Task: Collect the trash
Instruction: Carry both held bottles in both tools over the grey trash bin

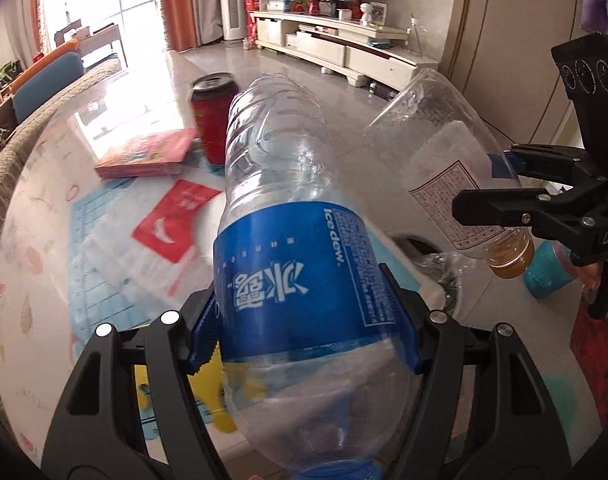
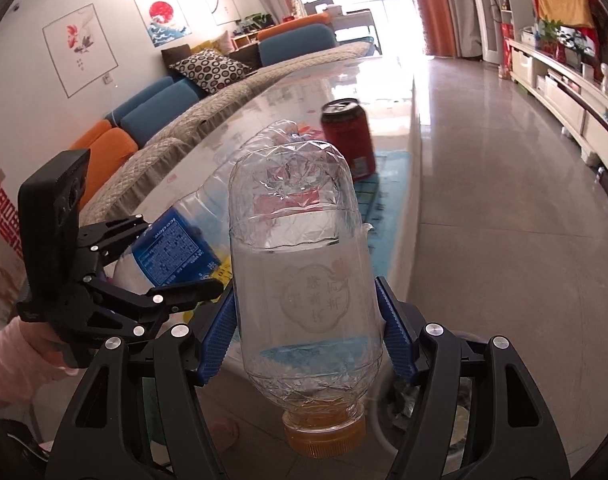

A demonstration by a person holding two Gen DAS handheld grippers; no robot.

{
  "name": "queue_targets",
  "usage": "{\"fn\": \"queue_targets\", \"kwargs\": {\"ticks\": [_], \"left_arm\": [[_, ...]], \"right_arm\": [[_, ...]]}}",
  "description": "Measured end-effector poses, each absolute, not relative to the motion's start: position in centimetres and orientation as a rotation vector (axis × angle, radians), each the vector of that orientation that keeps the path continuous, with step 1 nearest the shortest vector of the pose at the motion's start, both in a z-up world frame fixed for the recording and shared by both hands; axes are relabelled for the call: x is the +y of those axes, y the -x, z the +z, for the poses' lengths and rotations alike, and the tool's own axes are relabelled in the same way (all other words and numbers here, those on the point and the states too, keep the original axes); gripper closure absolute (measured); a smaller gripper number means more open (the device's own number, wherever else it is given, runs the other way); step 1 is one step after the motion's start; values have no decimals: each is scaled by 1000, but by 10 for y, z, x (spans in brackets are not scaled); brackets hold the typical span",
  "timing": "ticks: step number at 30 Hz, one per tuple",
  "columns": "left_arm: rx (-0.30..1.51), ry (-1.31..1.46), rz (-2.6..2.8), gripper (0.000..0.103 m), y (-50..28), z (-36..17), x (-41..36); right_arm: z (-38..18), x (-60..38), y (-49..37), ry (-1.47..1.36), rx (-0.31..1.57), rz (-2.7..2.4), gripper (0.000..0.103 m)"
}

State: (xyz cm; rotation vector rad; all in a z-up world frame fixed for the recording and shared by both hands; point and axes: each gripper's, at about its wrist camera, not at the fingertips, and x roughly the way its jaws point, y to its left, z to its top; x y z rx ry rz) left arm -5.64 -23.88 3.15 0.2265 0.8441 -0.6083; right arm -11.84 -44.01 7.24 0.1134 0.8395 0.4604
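My left gripper (image 1: 304,312) is shut on a clear water bottle (image 1: 280,152) with a blue label, its blue cap end toward the camera. To its right, my right gripper (image 1: 499,188) is shut on a clear faceted bottle (image 1: 431,140) with an amber cap. In the right wrist view the right gripper (image 2: 307,320) clamps that faceted bottle (image 2: 296,216), cap downward. At the left, the left gripper (image 2: 172,260) carries the blue-label bottle (image 2: 176,240). A red drinks can (image 1: 212,120) (image 2: 347,140) stands upright on the glossy table (image 1: 44,240) (image 2: 304,92) beyond both bottles.
A pink book (image 1: 148,156) and a red packet (image 1: 176,220) lie on the table. Below the table's near edge shows a dark, white-rimmed opening with crumpled plastic (image 1: 439,268), perhaps a bin. A teal container (image 1: 547,276) is nearby. A sofa (image 2: 164,120) lines the far side; open floor (image 2: 483,160) lies right.
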Motion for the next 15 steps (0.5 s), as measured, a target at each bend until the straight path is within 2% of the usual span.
{"fn": "queue_targets", "kwargs": {"ticks": [7,15], "left_arm": [[884,-298,-759,36,79,5,-352],[969,-356,-814,36,89,-46,-440]], "right_arm": [[34,-543,151,-199,889,319,37],[-32,-604,164,-329,974,239,37]]}}
